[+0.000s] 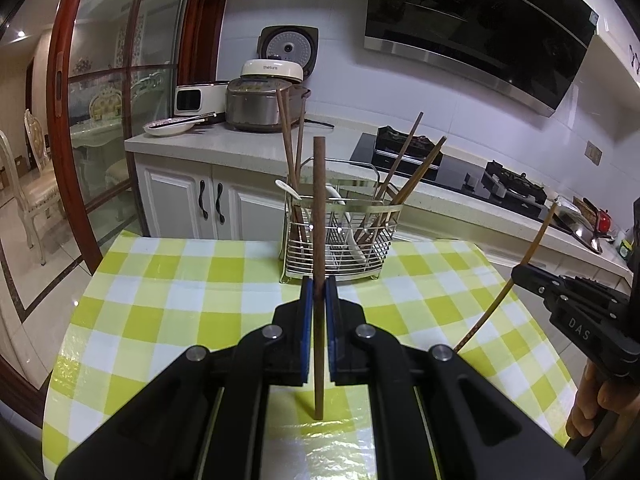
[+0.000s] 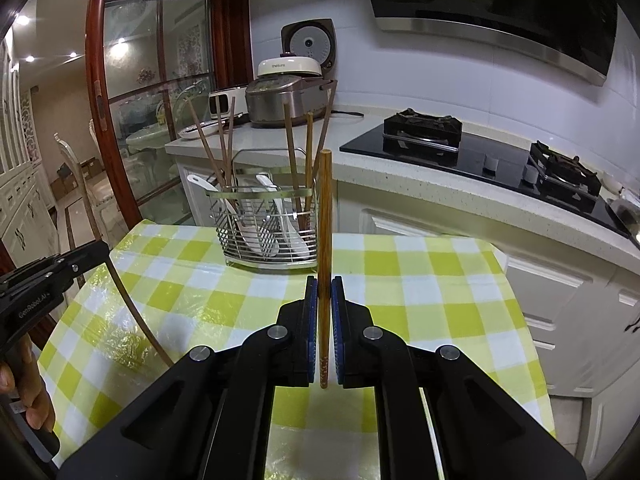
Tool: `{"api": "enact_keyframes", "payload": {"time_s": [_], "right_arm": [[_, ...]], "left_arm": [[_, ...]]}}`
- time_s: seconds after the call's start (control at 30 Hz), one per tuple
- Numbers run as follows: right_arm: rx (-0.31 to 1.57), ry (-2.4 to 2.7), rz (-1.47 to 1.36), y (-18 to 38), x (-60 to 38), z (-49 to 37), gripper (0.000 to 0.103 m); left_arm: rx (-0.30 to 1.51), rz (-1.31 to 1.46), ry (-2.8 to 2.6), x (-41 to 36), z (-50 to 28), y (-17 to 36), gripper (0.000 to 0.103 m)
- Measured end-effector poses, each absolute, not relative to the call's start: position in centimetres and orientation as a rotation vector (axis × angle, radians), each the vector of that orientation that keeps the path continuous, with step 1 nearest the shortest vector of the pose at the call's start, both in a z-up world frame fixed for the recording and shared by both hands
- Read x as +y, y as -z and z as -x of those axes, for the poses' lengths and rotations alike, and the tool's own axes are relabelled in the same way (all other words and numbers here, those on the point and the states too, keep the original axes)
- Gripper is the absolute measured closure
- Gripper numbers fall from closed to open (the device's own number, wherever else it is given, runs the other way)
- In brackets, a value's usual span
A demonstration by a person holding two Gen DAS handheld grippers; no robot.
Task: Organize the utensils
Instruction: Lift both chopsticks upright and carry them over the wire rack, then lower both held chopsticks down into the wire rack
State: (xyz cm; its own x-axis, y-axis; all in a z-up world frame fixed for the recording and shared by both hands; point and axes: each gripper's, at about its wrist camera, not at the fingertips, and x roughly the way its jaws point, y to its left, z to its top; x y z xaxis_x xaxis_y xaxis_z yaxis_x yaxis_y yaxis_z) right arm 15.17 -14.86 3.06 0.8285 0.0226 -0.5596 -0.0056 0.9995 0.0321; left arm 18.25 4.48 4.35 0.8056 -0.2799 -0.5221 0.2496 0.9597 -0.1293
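The left tongs (image 1: 319,292) are closed tight on a dark brown chopstick (image 1: 319,216), which stands nearly upright between the blue pads (image 1: 306,300); its lower end hangs just above the bench (image 1: 168,288), a table covered in a yellow-green and white checked cloth. The right tongs (image 2: 324,292) are likewise clamped on a lighter, bamboo-coloured chopstick (image 2: 325,216), also held upright, with its patterned lower end showing between the pads. In the left wrist view the right tongs appear at the right edge, with the person's hand (image 1: 592,404) on the handle below them and the light chopstick curving up from them. In the right wrist view the left tongs sit at the left edge, gripped by a hand (image 2: 28,380). A wire basket (image 1: 340,236) stands on the bench near its far edge, beyond both tongs. It holds several wooden chopsticks leaning outward at its left and right ends, and white spoons (image 2: 256,232) lying slanted in the middle part. Neither held chopstick touches the basket. Behind the bench runs a kitchen counter (image 1: 248,148) carrying a rice cooker (image 1: 260,100) with its lid raised, a shallow dish (image 1: 168,126) with chopsticks across it, and a black gas hob (image 2: 472,152) under a dark extractor hood (image 1: 480,20).
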Motion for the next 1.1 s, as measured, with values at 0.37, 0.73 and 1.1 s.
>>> {"api": "enact_keyframes", "payload": {"time_s": [0.37,0.73,1.1], "right_arm": [[0.551,-0.097,-0.031,-7.3,-14.0,-16.7,0.094],[0.453,-0.212,-0.021,-15.8,-11.5,-20.9,0.094],[0.427,-0.205,0.008,-18.6,-9.2,-28.0,0.094]], "left_arm": [[0.497,0.041,0.308,3.7,-19.5,-8.1,0.097],[0.388,0.055,0.336,3.9,-23.4,-15.2,0.097],[0.271,0.061,0.300,2.5,-28.5,-19.3,0.097]]}}
